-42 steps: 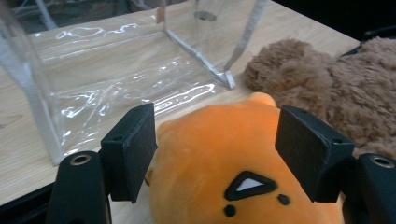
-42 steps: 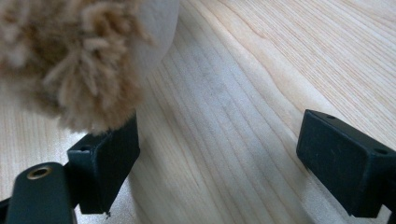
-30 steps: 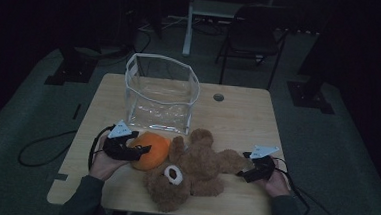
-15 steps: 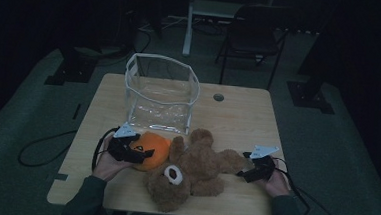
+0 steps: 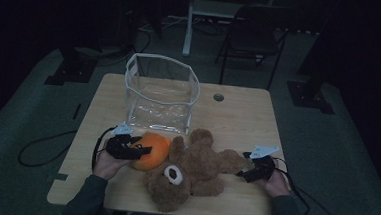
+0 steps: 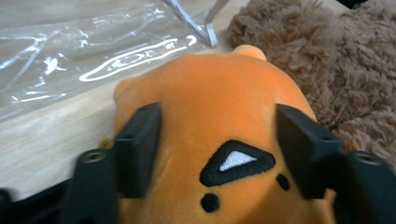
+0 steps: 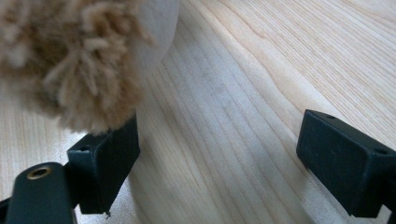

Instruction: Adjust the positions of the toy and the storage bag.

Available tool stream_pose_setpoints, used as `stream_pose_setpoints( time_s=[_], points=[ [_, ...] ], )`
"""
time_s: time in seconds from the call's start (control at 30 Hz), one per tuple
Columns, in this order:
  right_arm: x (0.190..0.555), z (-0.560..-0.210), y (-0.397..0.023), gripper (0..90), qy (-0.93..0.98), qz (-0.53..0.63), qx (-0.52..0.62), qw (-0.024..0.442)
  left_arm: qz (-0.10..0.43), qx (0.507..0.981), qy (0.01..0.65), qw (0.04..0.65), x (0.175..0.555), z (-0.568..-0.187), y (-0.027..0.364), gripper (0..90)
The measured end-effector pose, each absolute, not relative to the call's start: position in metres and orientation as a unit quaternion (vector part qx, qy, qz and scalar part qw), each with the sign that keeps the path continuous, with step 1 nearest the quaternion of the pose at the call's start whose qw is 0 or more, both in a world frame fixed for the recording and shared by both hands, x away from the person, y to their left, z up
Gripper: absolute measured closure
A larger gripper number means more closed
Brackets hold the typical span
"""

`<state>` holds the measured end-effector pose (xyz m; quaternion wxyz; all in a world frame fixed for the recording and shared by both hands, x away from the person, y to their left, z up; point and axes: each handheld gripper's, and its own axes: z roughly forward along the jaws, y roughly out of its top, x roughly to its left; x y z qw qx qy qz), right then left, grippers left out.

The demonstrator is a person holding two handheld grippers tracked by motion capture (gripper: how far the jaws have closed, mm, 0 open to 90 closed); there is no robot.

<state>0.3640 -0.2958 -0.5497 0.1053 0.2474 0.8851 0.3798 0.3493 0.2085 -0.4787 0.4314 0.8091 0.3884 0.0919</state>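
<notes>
The left gripper (image 6: 219, 154) has its two black jaws set on either side of a round orange plush toy with a black-stitched triangle (image 6: 205, 140). The jaws have just been closing, and their pads now press into the soft orange sides, so the toy is pinched between them. In the high view the left gripper (image 5: 135, 149) lies low over the table, held by the person's left hand (image 5: 109, 163), with the orange plush (image 5: 152, 149) at its tips near the table's front left.

The right gripper (image 7: 217, 163) stands spread wide above bare wood. A tuft of the tan fur of a brown teddy bear (image 7: 70, 60) hangs over its left jaw; whether the fur touches that pad is hard to tell. Nothing lies between the jaws. In the high view the right gripper (image 5: 251, 172) rests at the front right of the table, in the person's right hand (image 5: 276, 182), just beside the bear's outstretched limb.

The brown teddy bear (image 5: 189, 175) lies sprawled on its back between the two grippers, touching the orange plush on its left side. Behind both toys stands a clear plastic bag with a white rim (image 5: 162, 90), open at the top, on the light wooden table (image 5: 238, 120). In the left gripper view the clear bag (image 6: 93, 51) lies just beyond the orange plush.
</notes>
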Motion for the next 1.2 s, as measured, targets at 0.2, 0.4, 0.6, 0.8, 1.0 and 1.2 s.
stream_pose_setpoints(
  time_s=[0.2, 0.4, 0.6, 0.8, 1.0, 1.2],
  points=[
    [0.364, -0.550, -0.296, 12.6, 0.885, 0.380, 0.247, 0.105, 0.109, 0.803, 0.387, 0.441, 0.347, -0.476, 0.210, 54.1],
    [0.364, -0.550, -0.296, 12.6, 0.885, 0.380, 0.247, 0.105, 0.151, 0.787, 0.409, 0.436, 0.346, -0.470, 0.222, 57.0],
    [0.364, -0.550, -0.296, 12.6, 0.885, 0.380, 0.247, 0.105, 0.183, 0.768, 0.437, 0.432, 0.346, -0.467, 0.239, 56.9],
    [0.364, -0.550, -0.296, 12.6, 0.885, 0.380, 0.248, 0.105, 0.218, 0.761, 0.453, 0.409, 0.353, -0.472, 0.251, 55.7],
    [0.364, -0.550, -0.296, 12.6, 0.885, 0.380, 0.248, 0.105, 0.209, 0.755, 0.462, 0.415, 0.357, -0.473, 0.257, 49.9],
    [0.364, -0.550, -0.296, 12.6, 0.885, 0.380, 0.249, 0.106, 0.212, 0.752, 0.458, 0.424, 0.354, -0.469, 0.256, 34.5]
  ],
)
